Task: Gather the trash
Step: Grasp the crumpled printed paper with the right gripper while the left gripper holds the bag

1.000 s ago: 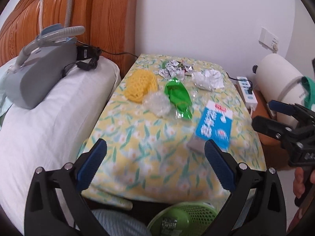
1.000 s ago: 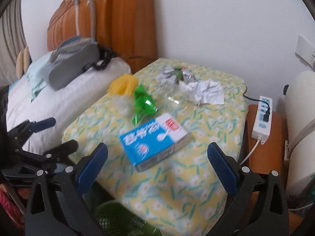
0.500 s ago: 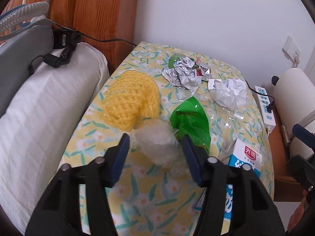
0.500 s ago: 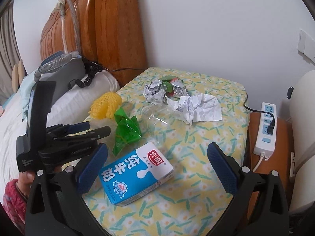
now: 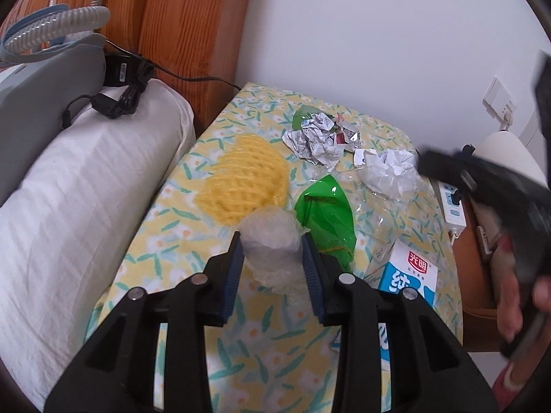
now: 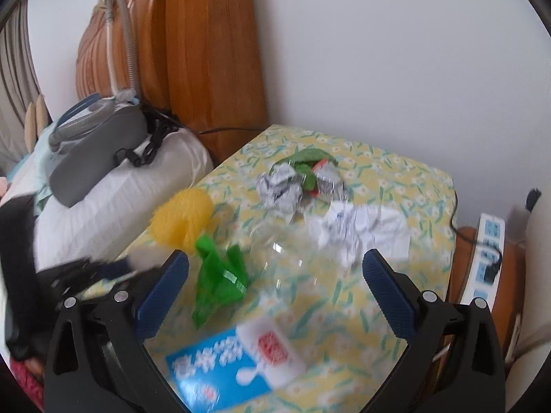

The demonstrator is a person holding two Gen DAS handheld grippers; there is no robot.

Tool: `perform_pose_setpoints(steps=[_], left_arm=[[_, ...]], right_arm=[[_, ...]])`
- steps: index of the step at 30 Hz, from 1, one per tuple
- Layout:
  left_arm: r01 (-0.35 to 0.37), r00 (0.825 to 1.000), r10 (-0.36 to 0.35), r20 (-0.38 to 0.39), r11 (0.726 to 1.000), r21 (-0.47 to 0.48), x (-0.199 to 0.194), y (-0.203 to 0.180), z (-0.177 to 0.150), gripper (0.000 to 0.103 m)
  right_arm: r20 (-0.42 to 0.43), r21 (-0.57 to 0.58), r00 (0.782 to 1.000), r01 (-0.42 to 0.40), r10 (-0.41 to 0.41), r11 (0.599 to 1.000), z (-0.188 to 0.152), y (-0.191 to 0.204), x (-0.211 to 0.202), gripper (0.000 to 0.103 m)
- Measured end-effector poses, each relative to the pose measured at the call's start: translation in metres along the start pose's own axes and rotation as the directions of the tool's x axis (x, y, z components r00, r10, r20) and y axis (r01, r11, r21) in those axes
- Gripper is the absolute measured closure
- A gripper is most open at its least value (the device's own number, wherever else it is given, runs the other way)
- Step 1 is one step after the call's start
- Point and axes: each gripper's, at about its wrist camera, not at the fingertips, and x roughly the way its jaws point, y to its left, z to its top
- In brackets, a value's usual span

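Observation:
Trash lies on a nightstand with a yellow floral cloth (image 5: 213, 351). My left gripper (image 5: 272, 246) is shut on a clear crumpled plastic wad (image 5: 270, 241), both blue pads pressed against it. Beside it lie a yellow foam net (image 5: 241, 182), a green plastic piece (image 5: 327, 216), crumpled paper (image 5: 315, 139), a clear wrapper (image 5: 389, 172) and a blue milk carton (image 5: 408, 275). My right gripper (image 6: 275, 270) is open above the clear plastic (image 6: 279, 251), with the green piece (image 6: 220, 275) and the carton (image 6: 234, 358) just below it. It shows blurred at the right of the left wrist view (image 5: 482, 179).
A white pillow (image 5: 69, 213) with a grey device (image 5: 38, 96) and a black cable adapter (image 5: 120, 79) lies left of the nightstand, against a wooden headboard (image 5: 179, 20). A white power strip (image 6: 485, 258) sits on a brown stool at the right.
My left gripper has moved forward and closed on the clear plastic wad. My right gripper has swung in over the table toward the clear plastic; its view is motion-blurred.

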Motion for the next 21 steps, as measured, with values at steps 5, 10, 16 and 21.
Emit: perform_pose_setpoints(steps=[5,10,16,21], left_arm=[[-0.019,1.000,0.019,0.021,1.000,0.009,-0.018,0.005,-0.008,0.069],[-0.048,0.998,0.048,0.031,0.999,0.020,-0.033,0.014,-0.017,0.069],[-0.050,0.998,0.050,0.037,0.999,0.003,-0.044,0.027,-0.023,0.069],[-0.046,0.998,0.046,0.034,0.999,0.001,-0.052,0.029,-0.030,0.069]], right_arm=[[-0.134,-0.060,0.990,0.023,-0.031,0.998,0.049,0.005,0.066,0.015],[-0.273,-0.117,0.955,0.087,-0.117,0.989,0.060,0.009,0.126,0.024],[-0.349,-0.087,0.930,0.093,-0.118,0.992,0.060,0.009,0.157,0.052],[-0.316,-0.055,0.945,0.076,-0.090,0.996,0.061,0.014,0.148,0.058]])
